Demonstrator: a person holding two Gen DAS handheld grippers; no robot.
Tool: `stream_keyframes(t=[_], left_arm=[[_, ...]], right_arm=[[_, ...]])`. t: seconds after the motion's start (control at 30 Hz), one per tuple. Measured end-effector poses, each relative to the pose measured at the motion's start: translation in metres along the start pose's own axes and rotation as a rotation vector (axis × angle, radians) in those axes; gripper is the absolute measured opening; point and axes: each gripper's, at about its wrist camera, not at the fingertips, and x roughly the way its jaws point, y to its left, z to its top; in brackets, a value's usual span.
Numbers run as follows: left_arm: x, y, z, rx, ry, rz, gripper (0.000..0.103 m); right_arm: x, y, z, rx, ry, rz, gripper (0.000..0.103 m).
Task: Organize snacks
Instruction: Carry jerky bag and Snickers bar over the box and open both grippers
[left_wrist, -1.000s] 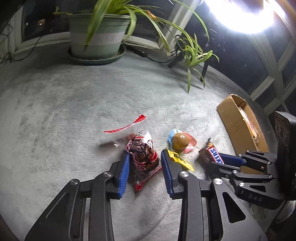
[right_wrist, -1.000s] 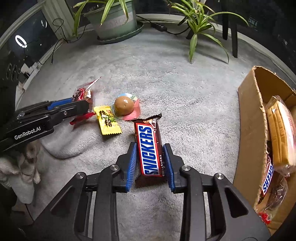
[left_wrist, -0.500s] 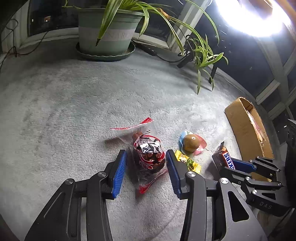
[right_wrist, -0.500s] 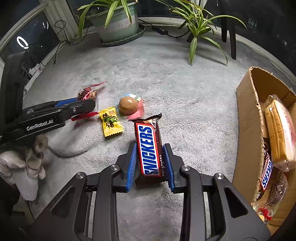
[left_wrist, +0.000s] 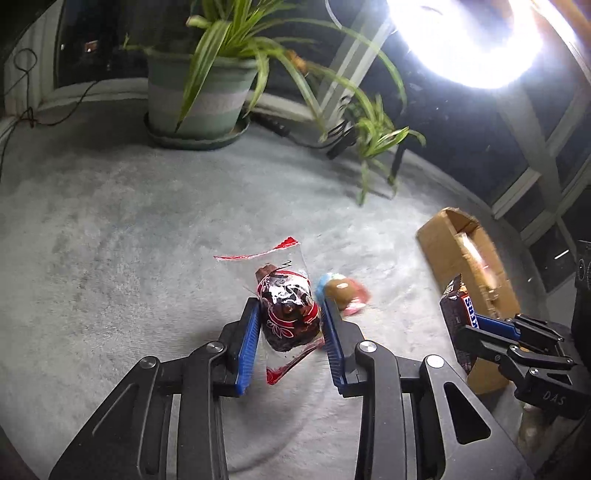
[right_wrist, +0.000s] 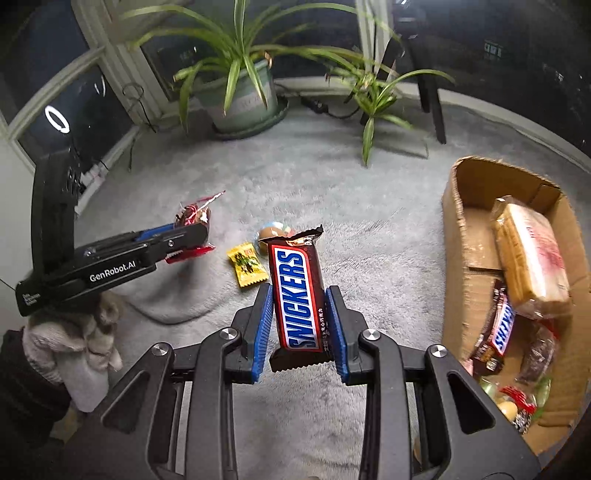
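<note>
My left gripper (left_wrist: 289, 323) holds a clear bag with a red-patterned dark snack (left_wrist: 286, 299) between its blue pads. Its jaws are closing and both pads press the bag, which hangs just above the grey carpet. My right gripper (right_wrist: 299, 295) is shut on a Snickers bar (right_wrist: 298, 280), held upright off the carpet. From the left wrist view that bar (left_wrist: 456, 314) hangs in front of the cardboard box (left_wrist: 443, 251). A yellow packet (right_wrist: 246, 264) and a brown egg-shaped sweet (right_wrist: 269, 234) lie on the carpet between the grippers.
The cardboard box (right_wrist: 465, 229) on the right holds a bread pack, another Snickers and other snacks. A potted plant (left_wrist: 195, 99) and a smaller plant (left_wrist: 373, 140) stand at the back by the windows. A fuzzy sleeve (right_wrist: 74, 343) shows at the left.
The left jaws widened around the snack bag, then closed on it and lifted it. The right gripper rose with the Snickers bar, off the carpet, with the box now nearer.
</note>
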Motion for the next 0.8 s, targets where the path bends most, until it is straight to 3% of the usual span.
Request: stream_keyframes(t=[0.37,0.8], left_arm=[[-0.022,-0.07,0.006,0.098,-0.045,-0.121,0.032],[-0.003,-0.17,-0.012,0.221,0.011,-0.274,0.032]], right_arm=[[-0.065,-0.041,-0.013,0.073,-0.093,-0.068,0.03],[-0.105,-0.121,-0.048,0.192,-0.099,-0.203,0.03]])
